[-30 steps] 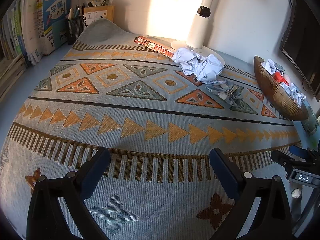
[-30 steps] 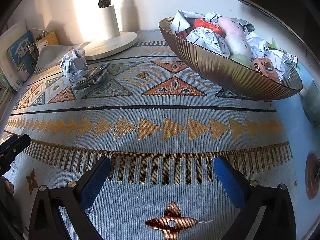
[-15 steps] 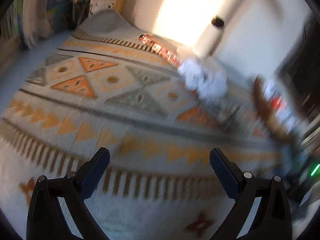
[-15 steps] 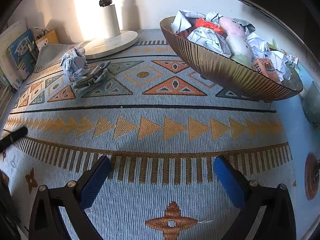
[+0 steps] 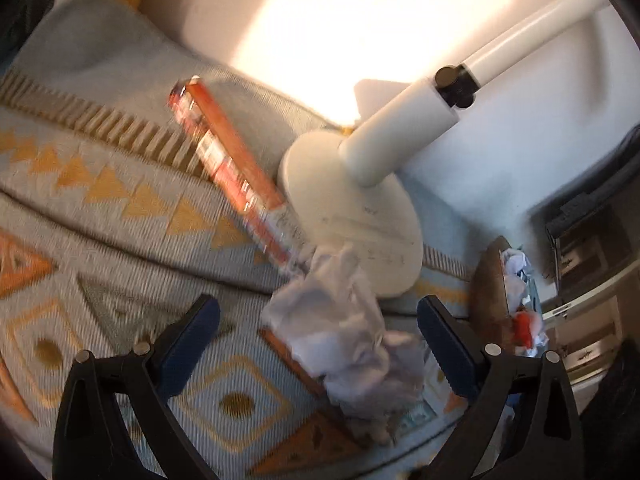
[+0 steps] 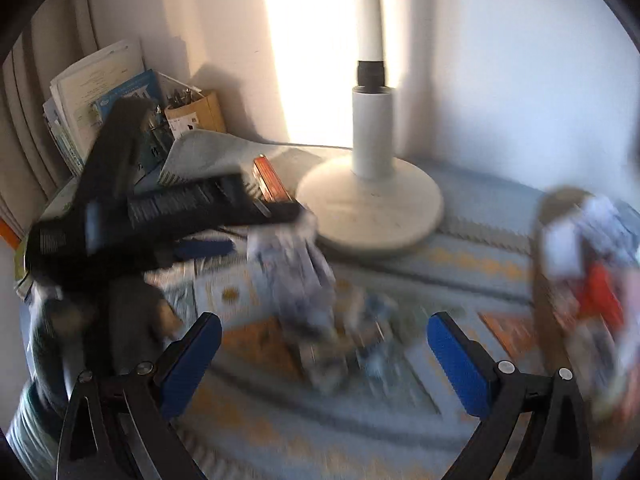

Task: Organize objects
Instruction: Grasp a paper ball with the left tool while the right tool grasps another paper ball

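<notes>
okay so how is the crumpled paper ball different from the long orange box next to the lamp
The crumpled paper ball is white and lumpy, with no fixed shape; the orange box is long, flat and straight-edged. The ball lies in front of the left gripper, between its open fingers and untouched; the box lies farther back, one end at the lamp base. Both rest on the patterned cloth, outside the bowl.

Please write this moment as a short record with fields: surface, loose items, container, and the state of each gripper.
surface: patterned mat
loose items: crumpled paper between the fingers' line of view; orange-red box beside the lamp base
container: brown bowl, holding paper scraps and something red
left gripper: open, empty, aimed at the crumpled paper
right gripper: open, empty
image quality: both views blurred by motion
</notes>
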